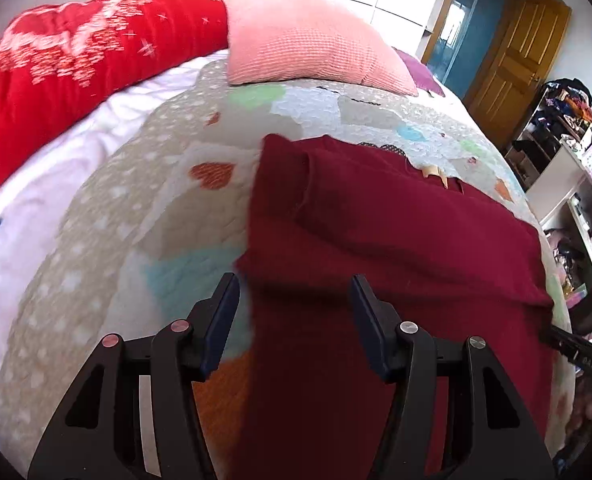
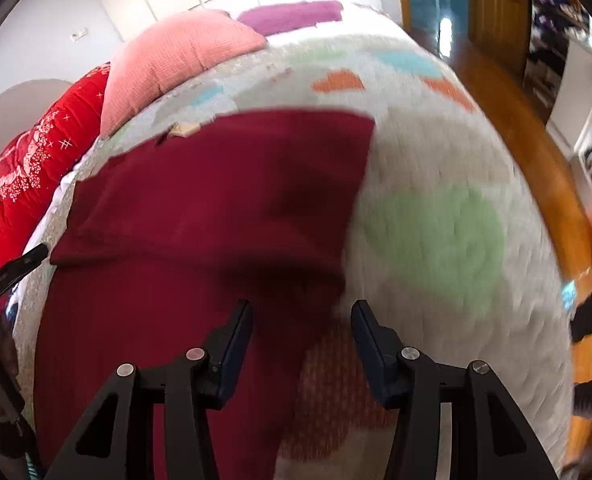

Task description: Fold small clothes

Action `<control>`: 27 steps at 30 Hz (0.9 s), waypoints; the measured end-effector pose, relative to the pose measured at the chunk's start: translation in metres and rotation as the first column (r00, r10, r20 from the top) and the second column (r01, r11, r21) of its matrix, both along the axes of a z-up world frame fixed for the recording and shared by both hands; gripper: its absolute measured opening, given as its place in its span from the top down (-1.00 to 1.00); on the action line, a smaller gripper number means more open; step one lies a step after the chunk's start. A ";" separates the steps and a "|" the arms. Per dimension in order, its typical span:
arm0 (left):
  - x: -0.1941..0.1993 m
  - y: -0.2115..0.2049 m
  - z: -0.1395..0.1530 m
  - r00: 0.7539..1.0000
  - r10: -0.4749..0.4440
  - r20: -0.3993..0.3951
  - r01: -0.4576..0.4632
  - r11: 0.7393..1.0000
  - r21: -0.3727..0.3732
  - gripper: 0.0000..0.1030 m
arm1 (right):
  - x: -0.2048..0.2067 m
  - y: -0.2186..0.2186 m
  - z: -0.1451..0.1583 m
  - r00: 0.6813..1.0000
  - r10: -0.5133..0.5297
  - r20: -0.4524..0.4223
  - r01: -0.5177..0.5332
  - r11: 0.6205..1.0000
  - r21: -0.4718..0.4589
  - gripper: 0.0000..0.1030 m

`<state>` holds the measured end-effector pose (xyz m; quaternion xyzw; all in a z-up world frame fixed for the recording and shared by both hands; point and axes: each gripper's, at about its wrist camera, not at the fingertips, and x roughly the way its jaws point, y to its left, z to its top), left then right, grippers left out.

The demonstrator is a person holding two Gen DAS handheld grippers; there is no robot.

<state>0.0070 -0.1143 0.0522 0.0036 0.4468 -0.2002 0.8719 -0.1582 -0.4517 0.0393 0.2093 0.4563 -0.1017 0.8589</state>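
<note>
Bare quilt (image 2: 436, 184) lies open right of the maroon garment (image 2: 215, 184); pillows (pink (image 1: 308, 44), red (image 1: 75, 52)) block the bed's far end.

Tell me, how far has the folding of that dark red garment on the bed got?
Done: the dark red knit garment lies on the heart-patterned quilt with one side flap already turned over onto its middle. In hand: nothing; the left tongs and right tongs both stand open above its near edges. Left: the long lower part is unfolded, so it likely needs at least one more fold.

Both wrist views close, downward; share garment (image 1: 376, 240).
</note>
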 end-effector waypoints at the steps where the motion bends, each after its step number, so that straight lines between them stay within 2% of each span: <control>1: -0.006 0.007 0.001 1.000 0.000 0.004 0.000 1.000 0.004 -0.10 | -0.007 0.002 -0.002 1.000 0.002 0.024 -0.002 1.000 0.017 0.03; 3: -0.018 0.020 -0.001 1.000 0.004 -0.003 -0.004 1.000 0.019 -0.10 | -0.014 0.006 -0.005 0.998 0.017 0.054 -0.019 0.999 0.029 0.02; 5: -0.029 0.029 -0.005 1.000 -0.002 -0.022 0.002 1.000 0.021 -0.10 | -0.015 0.011 -0.008 0.997 0.032 0.064 -0.032 0.999 0.001 0.03; 6: -0.035 0.033 -0.006 1.000 -0.002 -0.028 0.003 1.000 0.022 -0.10 | -0.015 0.012 -0.008 0.997 0.034 0.074 -0.033 0.999 -0.013 0.24; 7: -0.040 0.036 -0.007 0.999 -0.002 -0.033 0.003 1.000 0.020 -0.10 | -0.015 0.013 -0.008 0.997 0.025 0.074 -0.022 0.999 -0.043 0.57; 8: -0.046 0.040 -0.007 0.999 -0.004 -0.040 0.004 1.000 0.011 -0.10 | -0.016 0.013 -0.008 0.998 0.013 0.061 -0.009 0.997 -0.077 0.62; 12: -0.066 0.055 -0.011 0.997 -0.007 -0.079 0.003 0.999 -0.052 -0.10 | -0.031 0.018 -0.002 0.998 -0.005 0.055 0.008 0.999 -0.044 0.62; 14: -0.074 0.059 -0.018 0.995 -0.016 -0.103 0.009 0.998 -0.068 -0.10 | -0.047 0.023 0.003 0.998 0.003 0.066 -0.003 1.000 0.004 0.61; 15: -0.078 0.061 -0.022 0.993 -0.021 -0.114 0.014 0.998 -0.068 -0.10 | -0.057 0.026 0.005 0.997 0.019 0.073 -0.022 0.999 0.047 0.52; 16: -0.081 0.062 -0.025 0.992 -0.021 -0.123 0.013 0.998 -0.063 -0.10 | -0.066 0.029 0.006 0.997 0.040 0.073 -0.046 0.996 0.081 0.23; 18: -0.087 0.067 -0.033 0.987 -0.026 -0.157 0.016 0.998 -0.063 -0.10 | -0.087 0.037 0.008 0.995 0.079 0.065 -0.086 0.990 0.113 0.08; 20: -0.095 0.067 -0.038 0.984 -0.042 -0.175 0.035 0.998 -0.048 -0.10 | -0.109 0.045 0.014 0.991 0.122 0.058 -0.127 0.988 0.089 0.08; 22: -0.104 0.068 -0.037 0.986 -0.053 -0.155 0.050 0.998 -0.023 -0.11 | -0.125 0.049 0.018 0.989 0.133 0.057 -0.137 0.988 0.072 0.07; 25: -0.117 0.071 -0.037 0.984 -0.076 -0.164 0.074 0.997 -0.018 -0.36 | -0.149 0.049 0.019 0.988 0.140 0.061 -0.147 0.982 0.117 0.07; 27: -0.128 0.072 -0.037 0.981 -0.095 -0.169 0.095 0.995 -0.003 -0.37 | -0.160 0.052 0.019 0.987 0.155 0.050 -0.160 0.978 0.131 0.07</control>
